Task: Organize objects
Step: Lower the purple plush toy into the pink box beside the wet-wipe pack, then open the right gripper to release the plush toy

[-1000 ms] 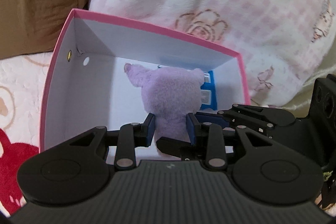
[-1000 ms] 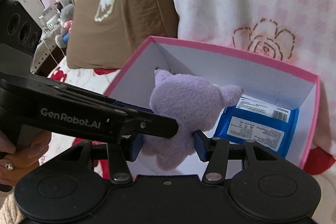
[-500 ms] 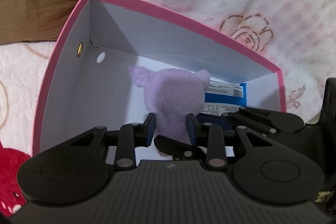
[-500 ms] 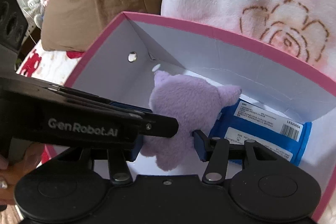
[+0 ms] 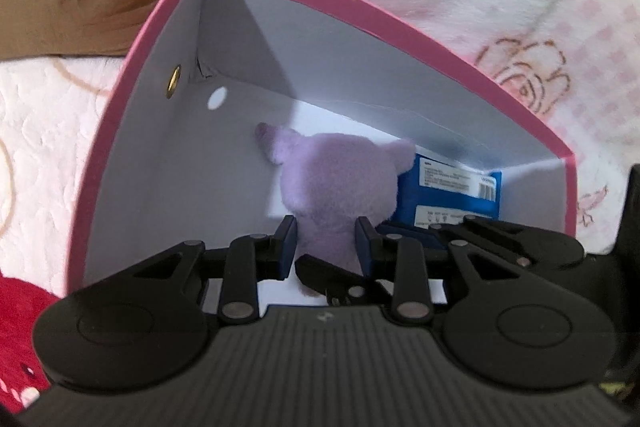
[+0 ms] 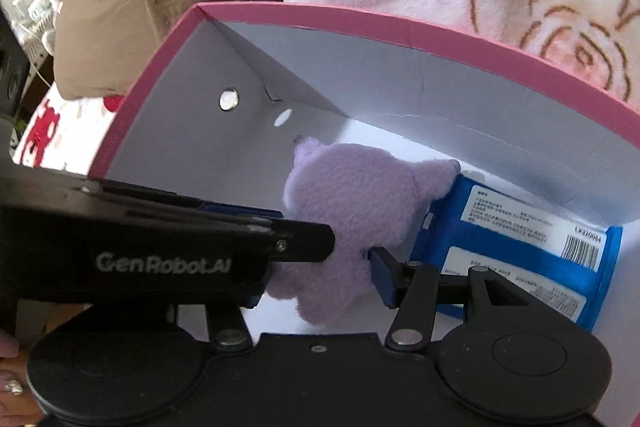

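Lilac plush toy (image 5: 336, 187), inside the pink-rimmed box (image 5: 360, 7) toward its left end wall, touching the blue wipes pack (image 6: 520, 227) that lies toward the right end; left gripper (image 5: 326, 241) and right gripper (image 6: 320, 267) both clamp its lower body. Step judged: placing the toy, next both jaws to part once it rests on the box floor. Toy's face, its contact with the floor and the right gripper's left finger are hidden.
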